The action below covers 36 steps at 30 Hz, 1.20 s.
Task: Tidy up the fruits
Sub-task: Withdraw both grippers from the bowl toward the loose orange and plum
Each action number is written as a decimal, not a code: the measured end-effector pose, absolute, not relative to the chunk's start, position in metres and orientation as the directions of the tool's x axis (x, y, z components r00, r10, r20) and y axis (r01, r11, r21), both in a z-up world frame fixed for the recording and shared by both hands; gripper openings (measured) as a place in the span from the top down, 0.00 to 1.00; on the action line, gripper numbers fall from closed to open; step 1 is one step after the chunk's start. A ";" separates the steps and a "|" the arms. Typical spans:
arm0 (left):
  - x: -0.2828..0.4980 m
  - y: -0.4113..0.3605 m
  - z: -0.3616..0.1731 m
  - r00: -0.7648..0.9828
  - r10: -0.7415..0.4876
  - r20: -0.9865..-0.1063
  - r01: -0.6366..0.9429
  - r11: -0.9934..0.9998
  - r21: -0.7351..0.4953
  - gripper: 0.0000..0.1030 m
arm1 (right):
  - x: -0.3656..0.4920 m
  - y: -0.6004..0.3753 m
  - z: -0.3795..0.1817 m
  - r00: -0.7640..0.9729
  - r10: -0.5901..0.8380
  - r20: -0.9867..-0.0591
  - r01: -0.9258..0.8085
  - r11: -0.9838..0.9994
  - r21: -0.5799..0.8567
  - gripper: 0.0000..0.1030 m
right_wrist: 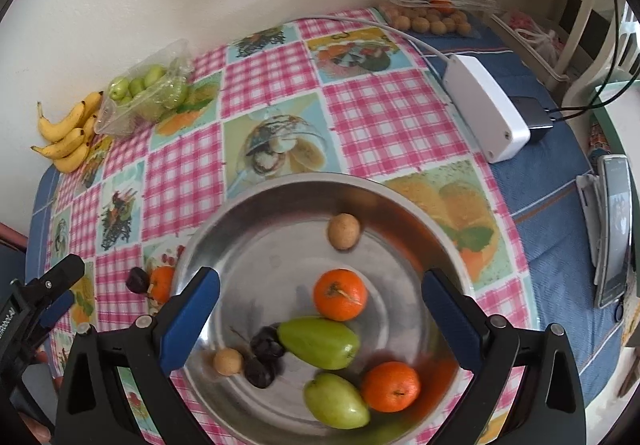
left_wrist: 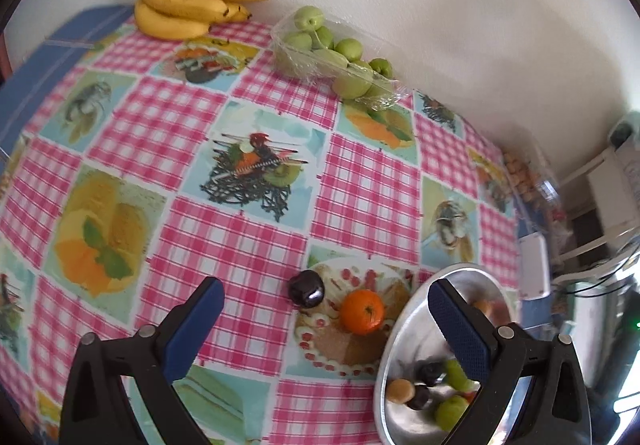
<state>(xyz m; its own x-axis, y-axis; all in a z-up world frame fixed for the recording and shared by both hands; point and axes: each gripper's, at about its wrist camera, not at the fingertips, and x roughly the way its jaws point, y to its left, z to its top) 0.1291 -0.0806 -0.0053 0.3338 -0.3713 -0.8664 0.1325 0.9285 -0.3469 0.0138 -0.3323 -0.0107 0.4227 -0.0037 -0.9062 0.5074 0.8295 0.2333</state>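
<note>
A loose orange (left_wrist: 362,311) and a dark plum (left_wrist: 306,288) lie on the counter (left_wrist: 248,245) just left of the metal bowl (left_wrist: 404,329), nearer the left gripper (left_wrist: 326,309), its fingers spread wide and empty, like the right gripper (right_wrist: 320,299) over the bowl.

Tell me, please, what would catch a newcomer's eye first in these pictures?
Probably the big metal bowl under the open right gripper, holding oranges, green fruits, dark plums and small brown fruits. Next, the loud pink checked tablecloth, where a lone orange and a dark plum lie beside the bowl, ahead of the open left gripper. At the wall sit bananas and a tub of green fruit.
</note>
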 end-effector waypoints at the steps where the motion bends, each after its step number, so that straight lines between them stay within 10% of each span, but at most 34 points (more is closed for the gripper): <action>1: 0.131 -0.079 -0.005 0.333 -0.373 -0.866 0.137 0.928 -0.347 0.00 | 0.016 -0.330 -0.011 0.425 0.001 -0.905 0.503 0.832 0.237 0.02; 36: 0.159 -0.032 -0.003 0.452 -0.300 -0.840 0.168 0.954 -0.250 0.00 | 0.094 -0.209 -0.031 0.440 0.092 -0.893 0.288 0.928 0.237 0.02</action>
<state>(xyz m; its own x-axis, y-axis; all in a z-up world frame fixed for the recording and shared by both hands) 0.1588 -0.0318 -0.0027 0.4515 -0.3000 -0.8403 0.1683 0.9535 -0.2499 0.0941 -0.2092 -0.0309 0.4402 0.0919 -0.8932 0.2882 0.9277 0.2375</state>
